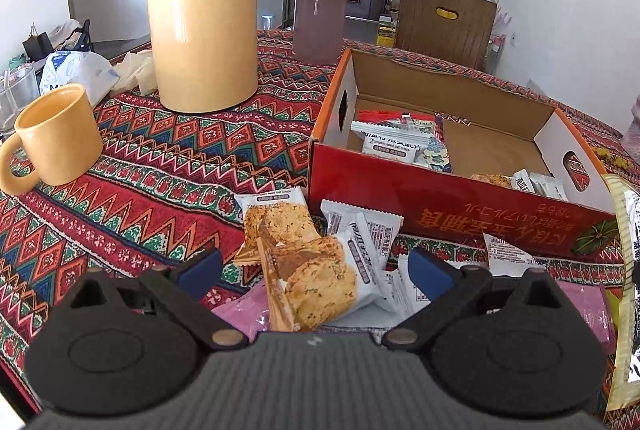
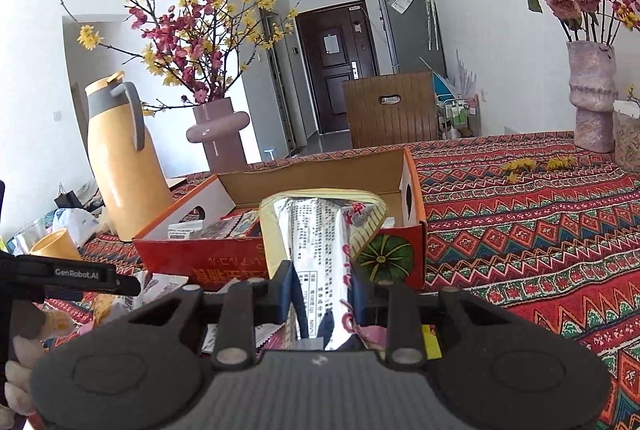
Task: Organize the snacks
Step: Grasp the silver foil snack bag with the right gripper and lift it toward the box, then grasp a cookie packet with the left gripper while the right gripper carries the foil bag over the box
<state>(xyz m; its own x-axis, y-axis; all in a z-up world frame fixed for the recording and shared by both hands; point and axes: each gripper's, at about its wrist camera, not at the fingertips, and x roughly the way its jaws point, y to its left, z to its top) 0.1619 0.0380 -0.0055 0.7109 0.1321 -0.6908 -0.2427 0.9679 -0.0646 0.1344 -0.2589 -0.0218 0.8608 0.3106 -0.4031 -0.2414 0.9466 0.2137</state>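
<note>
Before the red cardboard box (image 1: pixel 460 218), left gripper (image 1: pixel 316 270) is spread over the oat-crisp packet (image 1: pixel 320 282); right gripper (image 2: pixel 320 294) is pinched on the long silvery packet (image 2: pixel 316 230), best lifted clear of the wall.

Right gripper (image 2: pixel 324 294) is clamped on a long silvery snack packet (image 2: pixel 320 242) with a yellow edge, held up in front of the red cardboard box (image 2: pixel 224 262). The box has a few snack packs inside. Yellow thermos (image 2: pixel 120 169) and pink vase (image 2: pixel 220 133) sit behind it on the patterned tablecloth (image 2: pixel 520 230).
</note>
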